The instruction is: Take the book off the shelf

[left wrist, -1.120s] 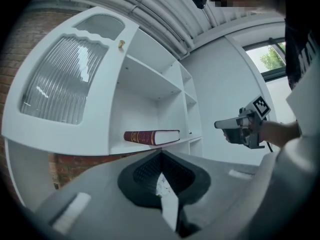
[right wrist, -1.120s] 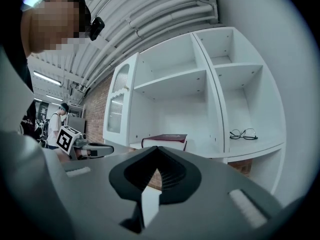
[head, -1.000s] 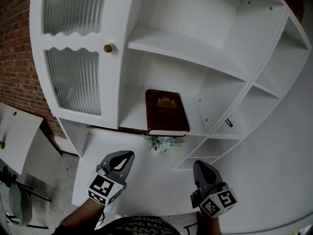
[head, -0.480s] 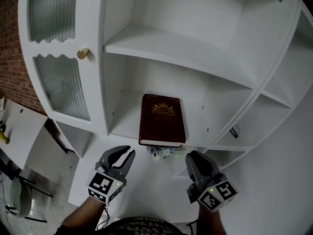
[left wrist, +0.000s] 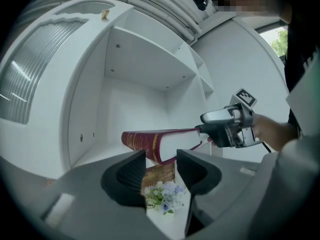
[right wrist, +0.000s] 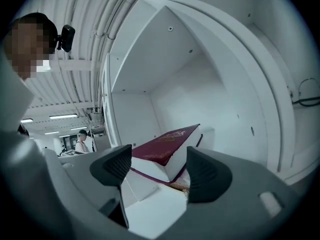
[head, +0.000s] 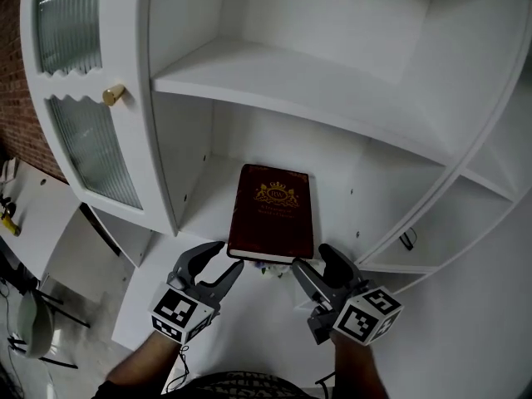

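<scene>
A dark red book with a gold crest lies flat on the white shelf, its near edge past the shelf's front. My left gripper hangs just before the book's near left corner, jaws apart and empty. My right gripper is at the near right corner. Its jaws have just been opening, and they now stand wide. In the right gripper view the book's corner shows between the fingers, with no pad pressing on it. The left gripper view shows the book side-on, with the right gripper at its page edge.
A small bunch of pale flowers sits under the book's front edge. A ribbed-glass door with a brass knob stands left of the bay. Another shelf hangs above it, and open compartments lie to the right. A person stands far off.
Both grippers have moved forward to the book's near corners, and the shelf looks closer. The right gripper's jaws went from together to wide apart.
</scene>
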A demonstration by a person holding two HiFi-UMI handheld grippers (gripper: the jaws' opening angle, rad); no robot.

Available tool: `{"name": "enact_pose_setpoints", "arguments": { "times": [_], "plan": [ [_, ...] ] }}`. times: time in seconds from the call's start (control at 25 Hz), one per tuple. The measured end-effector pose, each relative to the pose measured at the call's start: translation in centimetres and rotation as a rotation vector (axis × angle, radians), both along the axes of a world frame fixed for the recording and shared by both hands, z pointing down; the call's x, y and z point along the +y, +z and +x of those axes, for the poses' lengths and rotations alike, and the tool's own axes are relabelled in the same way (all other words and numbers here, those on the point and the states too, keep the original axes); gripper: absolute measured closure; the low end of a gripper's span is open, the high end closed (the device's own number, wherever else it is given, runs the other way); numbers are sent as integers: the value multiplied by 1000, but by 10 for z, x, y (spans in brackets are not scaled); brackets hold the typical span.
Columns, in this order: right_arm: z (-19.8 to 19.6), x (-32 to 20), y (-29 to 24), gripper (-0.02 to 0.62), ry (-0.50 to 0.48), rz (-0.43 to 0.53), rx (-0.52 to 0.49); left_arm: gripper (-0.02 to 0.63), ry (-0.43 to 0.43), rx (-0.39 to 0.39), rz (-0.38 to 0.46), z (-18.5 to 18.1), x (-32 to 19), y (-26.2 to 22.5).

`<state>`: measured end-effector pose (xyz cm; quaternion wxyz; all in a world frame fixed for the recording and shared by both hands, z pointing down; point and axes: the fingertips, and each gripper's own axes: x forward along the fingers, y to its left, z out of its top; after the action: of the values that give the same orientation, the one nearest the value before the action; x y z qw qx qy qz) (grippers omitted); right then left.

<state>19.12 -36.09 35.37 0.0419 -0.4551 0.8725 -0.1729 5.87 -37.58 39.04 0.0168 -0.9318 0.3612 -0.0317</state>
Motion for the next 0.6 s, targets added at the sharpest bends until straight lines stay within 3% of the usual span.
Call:
{"name": "enact_pose_setpoints", "arguments": {
  "times": [0.28,0.6],
  "plan": [
    [-18,-17,15,225,-70,-74,12,380,20,-5,-16,3,-9,1],
    [-32,-9,8,222,-108,-57,-23,371,47,-27,3,2,-8,-8]
  ]
}}
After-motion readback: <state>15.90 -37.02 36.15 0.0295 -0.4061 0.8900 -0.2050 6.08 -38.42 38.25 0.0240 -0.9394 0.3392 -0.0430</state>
